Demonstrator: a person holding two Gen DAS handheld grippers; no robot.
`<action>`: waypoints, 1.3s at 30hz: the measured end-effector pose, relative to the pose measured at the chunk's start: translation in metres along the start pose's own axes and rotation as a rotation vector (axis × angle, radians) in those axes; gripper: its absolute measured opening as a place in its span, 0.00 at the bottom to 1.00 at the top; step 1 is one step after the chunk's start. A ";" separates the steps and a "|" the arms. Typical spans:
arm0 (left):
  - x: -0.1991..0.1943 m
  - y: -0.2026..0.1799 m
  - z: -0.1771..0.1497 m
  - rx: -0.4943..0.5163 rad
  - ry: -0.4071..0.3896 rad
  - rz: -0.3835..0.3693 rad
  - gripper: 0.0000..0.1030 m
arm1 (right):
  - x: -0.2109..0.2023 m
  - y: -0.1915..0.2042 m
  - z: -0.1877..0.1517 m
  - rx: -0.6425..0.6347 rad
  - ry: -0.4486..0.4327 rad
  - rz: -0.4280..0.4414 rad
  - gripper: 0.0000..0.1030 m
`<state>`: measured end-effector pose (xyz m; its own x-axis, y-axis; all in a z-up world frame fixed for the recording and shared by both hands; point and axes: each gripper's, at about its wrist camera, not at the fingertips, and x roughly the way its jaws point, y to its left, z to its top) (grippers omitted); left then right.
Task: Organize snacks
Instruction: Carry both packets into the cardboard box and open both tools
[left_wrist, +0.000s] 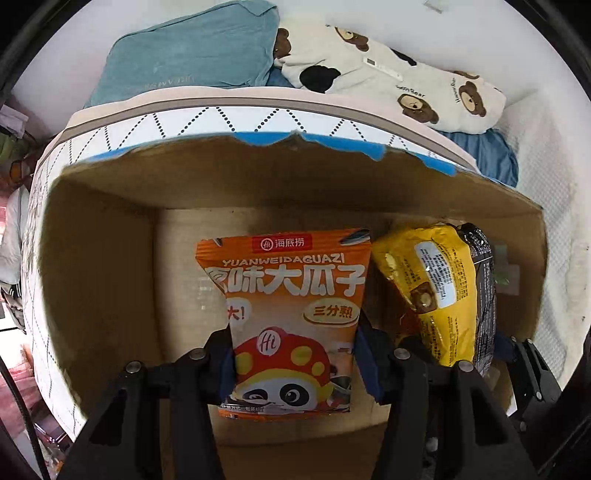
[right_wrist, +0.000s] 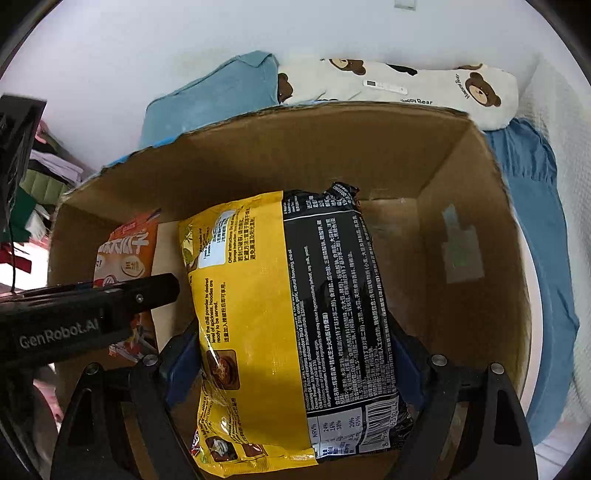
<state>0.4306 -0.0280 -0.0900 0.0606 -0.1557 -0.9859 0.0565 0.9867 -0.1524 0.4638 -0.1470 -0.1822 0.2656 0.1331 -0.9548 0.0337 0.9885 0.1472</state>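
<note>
Left claw clamped on orange seed packet, right claw clamped on yellow-black noodle pack; both side by side inside cardboard box on bed.

The cardboard box is seen as matt, rough brown board with torn blue tape along its rim. The orange seed packet and the yellow-and-black noodle packet are made of glossy, crinkled plastic film. Soft cloth is shown by the bear-print pillow.
</note>
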 end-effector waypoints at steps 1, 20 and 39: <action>0.002 0.000 0.003 0.003 0.005 0.007 0.54 | 0.005 0.001 0.002 0.002 0.008 -0.002 0.87; -0.022 0.013 -0.038 -0.010 -0.132 0.059 0.91 | -0.026 -0.016 -0.035 -0.037 0.010 -0.060 0.96; -0.119 0.005 -0.154 0.027 -0.423 0.080 0.91 | -0.150 -0.004 -0.125 -0.077 -0.257 -0.088 0.96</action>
<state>0.2702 0.0028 0.0160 0.4686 -0.0901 -0.8788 0.0610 0.9957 -0.0695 0.3037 -0.1619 -0.0716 0.5009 0.0333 -0.8649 -0.0030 0.9993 0.0367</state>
